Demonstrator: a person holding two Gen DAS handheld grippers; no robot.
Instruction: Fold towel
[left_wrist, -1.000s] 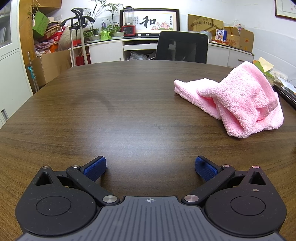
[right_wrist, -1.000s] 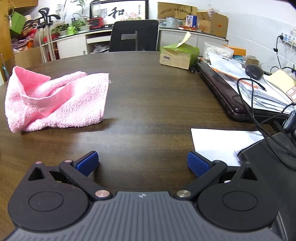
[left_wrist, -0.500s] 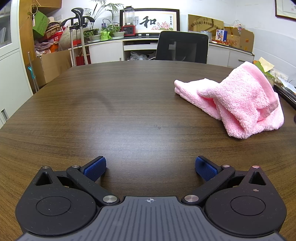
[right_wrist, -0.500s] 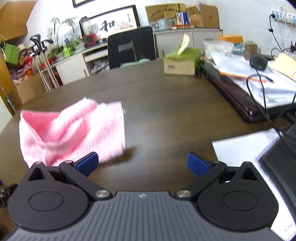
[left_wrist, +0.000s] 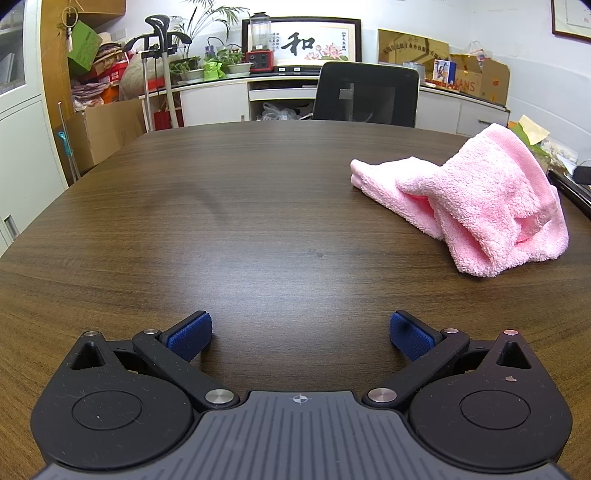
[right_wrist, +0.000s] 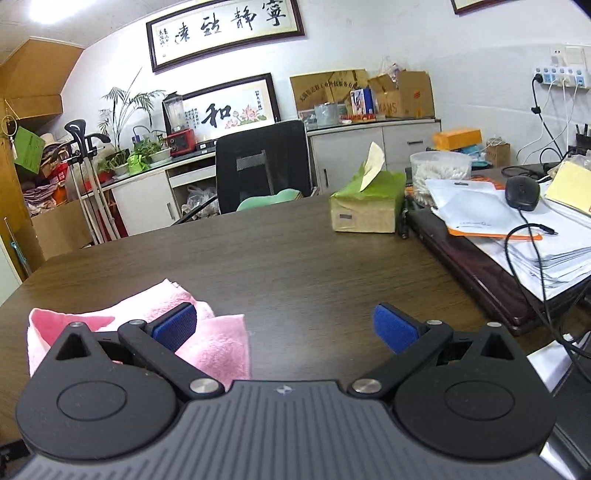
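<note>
1. Two claws, both spread w/ nothing between the pads. The left claw (left_wrist: 300, 334) sits low over bare table (left_wrist: 229, 221), well apart from the pink towel (left_wrist: 476, 206), which lies crumpled at the right side of the table.
2. The right claw (right_wrist: 285, 326) is above the towel (right_wrist: 218, 339) (its left pad overlaps the cloth in view; can't tell if touching). Risk: pinching a bunched layer instead of a single corner, so the heap lifts as a lump.
3. Corners are buried in the folds, so a blind grab probably gets the wrong edge and a crooked fold.
4. Dragging the cloth rightward could snag the black cable (right_wrist: 517, 258) or shove the paper stack (right_wrist: 546, 254) and tissue box (right_wrist: 365, 210).
5. The left side has far to travel, so a one-sided pull may slide the towel rather than spread it.
</note>
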